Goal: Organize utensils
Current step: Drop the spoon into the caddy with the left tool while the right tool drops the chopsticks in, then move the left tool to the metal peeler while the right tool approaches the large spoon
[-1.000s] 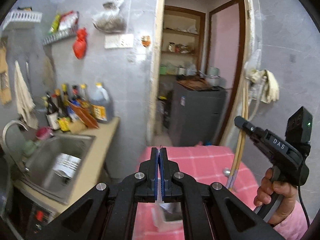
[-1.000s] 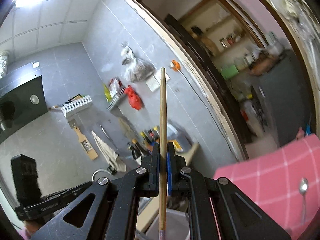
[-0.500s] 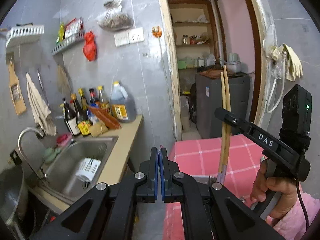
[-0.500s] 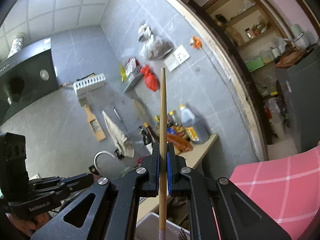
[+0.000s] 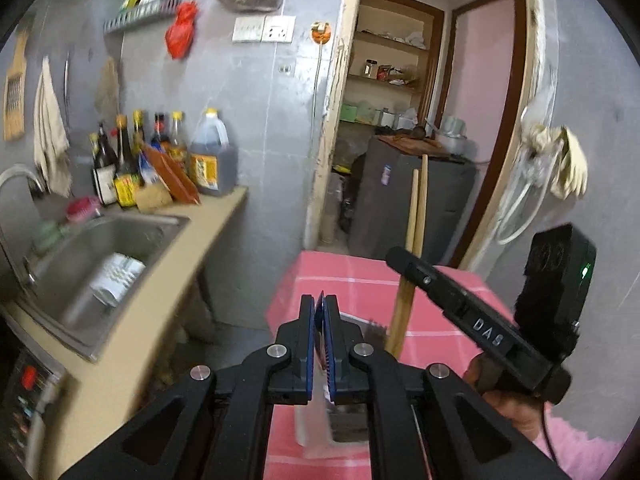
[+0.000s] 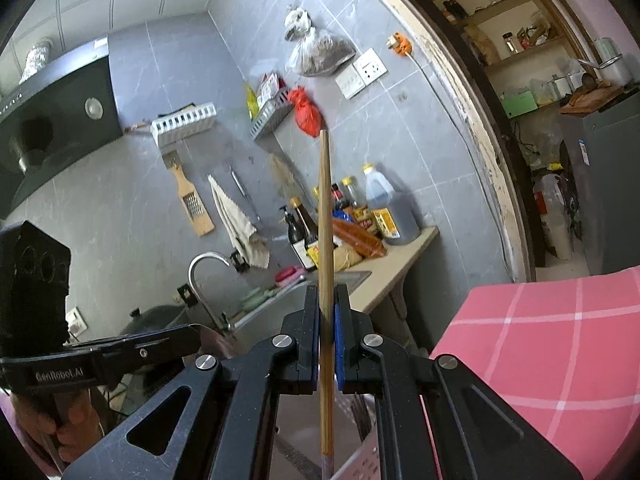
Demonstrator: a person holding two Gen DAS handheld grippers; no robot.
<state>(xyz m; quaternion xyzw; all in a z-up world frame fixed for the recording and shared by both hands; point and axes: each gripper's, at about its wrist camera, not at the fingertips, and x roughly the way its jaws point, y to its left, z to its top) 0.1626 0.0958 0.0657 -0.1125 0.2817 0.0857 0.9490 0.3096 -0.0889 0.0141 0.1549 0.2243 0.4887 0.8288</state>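
Observation:
My right gripper is shut on a pair of wooden chopsticks that stand upright. In the left wrist view the chopsticks run down past the right gripper to the rim of a translucent utensil container on the pink checked table. The container's pale wall also shows low in the right wrist view. My left gripper hangs just above the container; its jaws are opening by a sliver, with nothing that I can see between them. A hand holds each gripper.
A steel sink with a tap lies at the left, set in a beige counter that carries bottles and an oil jug. Behind the table are an open doorway, a dark cabinet and gloves hung on the wall.
Both grippers have sunk. The chopsticks have come down with the right gripper and their lower ends now reach the container, which is back in view under the left jaws.

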